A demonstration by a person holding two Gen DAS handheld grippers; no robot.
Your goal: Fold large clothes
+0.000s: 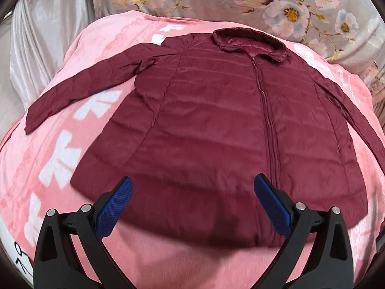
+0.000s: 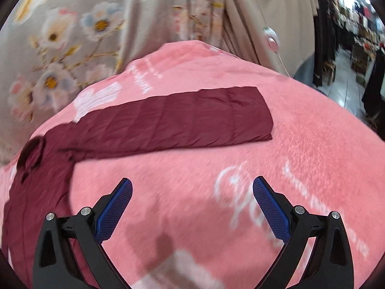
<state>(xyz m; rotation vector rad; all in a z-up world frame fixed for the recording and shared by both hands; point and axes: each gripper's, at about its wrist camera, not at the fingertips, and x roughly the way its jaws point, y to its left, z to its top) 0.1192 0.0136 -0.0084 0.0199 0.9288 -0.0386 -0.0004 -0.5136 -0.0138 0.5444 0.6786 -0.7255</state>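
Your left gripper (image 1: 192, 187) is hovering spread wide over the maroon quilted jacket's (image 1: 216, 120) hem. Your right gripper (image 2: 192, 189) is gaping empty above bare pink fleece blanket (image 2: 312, 132), near the outstretched sleeve (image 2: 180, 122).

Both grippers' jaws wide (nothing held)

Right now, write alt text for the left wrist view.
A maroon puffer jacket lies flat, zipped, sleeves spread, on a pink blanket. The open left gripper hovers over its hem, blue-padded fingers apart, floral fabric behind.
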